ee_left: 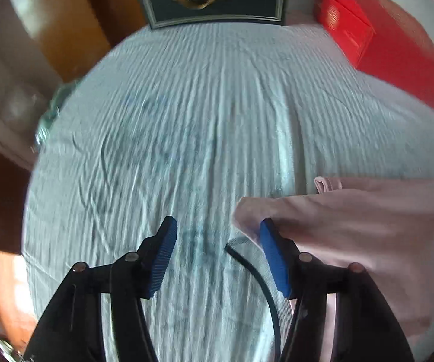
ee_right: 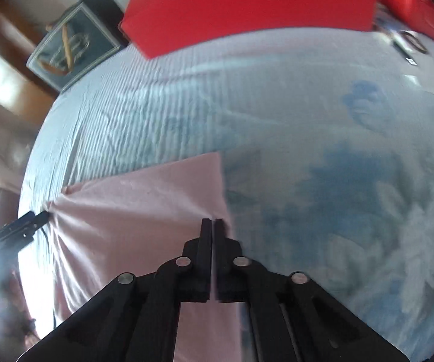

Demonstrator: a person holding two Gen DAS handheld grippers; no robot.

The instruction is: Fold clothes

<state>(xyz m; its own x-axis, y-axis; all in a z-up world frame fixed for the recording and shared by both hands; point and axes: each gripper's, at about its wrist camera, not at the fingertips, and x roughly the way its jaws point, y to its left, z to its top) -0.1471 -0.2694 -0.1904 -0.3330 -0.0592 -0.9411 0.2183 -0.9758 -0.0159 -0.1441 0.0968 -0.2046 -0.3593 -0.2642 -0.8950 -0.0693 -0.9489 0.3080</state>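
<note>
So my right claw (ee_right: 212,221) is pinched on the pink cloth's (ee_right: 144,211) edge, left claw (ee_left: 217,229) gaping over the bed sheet (ee_left: 202,105).

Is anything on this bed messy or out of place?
Nothing is spilled or damaged. The pink garment lies only partly folded, one corner curled over near the left gripper, whose jaws stand open beside it. The right gripper is shut at the garment's edge. The blue sheet is wrinkled, and a thin black cord lies loose on it.
</note>
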